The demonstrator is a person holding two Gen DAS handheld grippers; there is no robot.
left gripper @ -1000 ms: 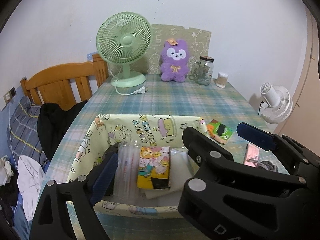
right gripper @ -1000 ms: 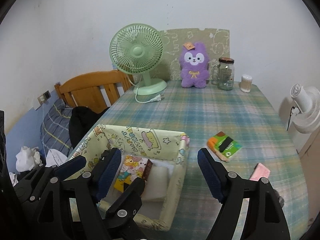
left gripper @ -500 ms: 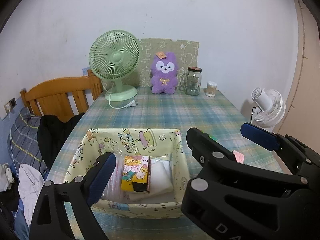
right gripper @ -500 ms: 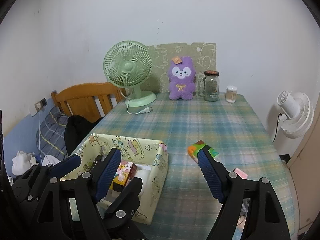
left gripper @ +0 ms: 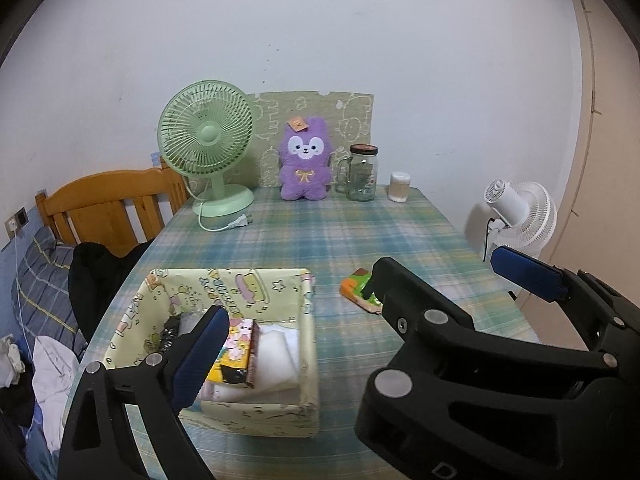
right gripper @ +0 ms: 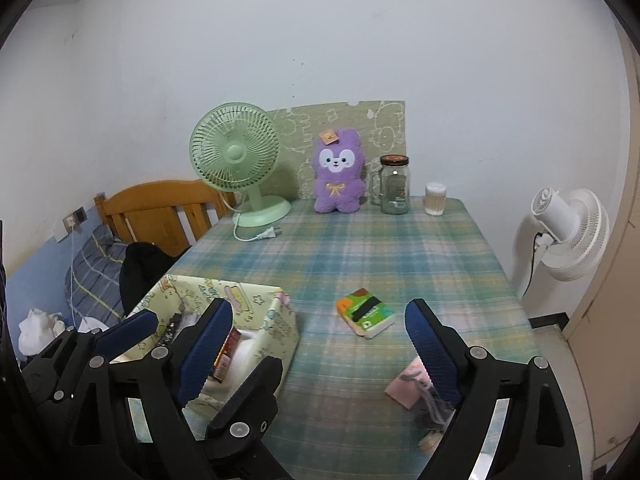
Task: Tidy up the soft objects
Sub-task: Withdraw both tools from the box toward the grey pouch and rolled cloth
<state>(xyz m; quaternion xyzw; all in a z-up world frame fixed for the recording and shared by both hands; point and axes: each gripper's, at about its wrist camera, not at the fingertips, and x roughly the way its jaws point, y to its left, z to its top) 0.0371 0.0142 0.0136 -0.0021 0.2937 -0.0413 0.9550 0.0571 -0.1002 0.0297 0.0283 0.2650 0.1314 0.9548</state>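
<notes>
Tongs, left (left gripper: 362,312) and right (right gripper: 320,344), gape apart over tablecloth (right gripper: 360,248) beside bin (right gripper: 286,320).

Changes since one second ago:

- Left tongs (left gripper: 360,312): now higher and farther back from the box (left gripper: 308,320); a second ago their blue pads sat low over its contents. Jaws wide apart, holding nothing, as before.
- Right tongs (right gripper: 320,344): likewise risen and drawn back; more worktop (right gripper: 360,248) and wall show.
- Box: appears smaller and lower left in both views.
- Green packet (right gripper: 366,312): now fully visible between the right pads.
- Pink packet (right gripper: 408,384): more of it shows by the right pad.
</notes>
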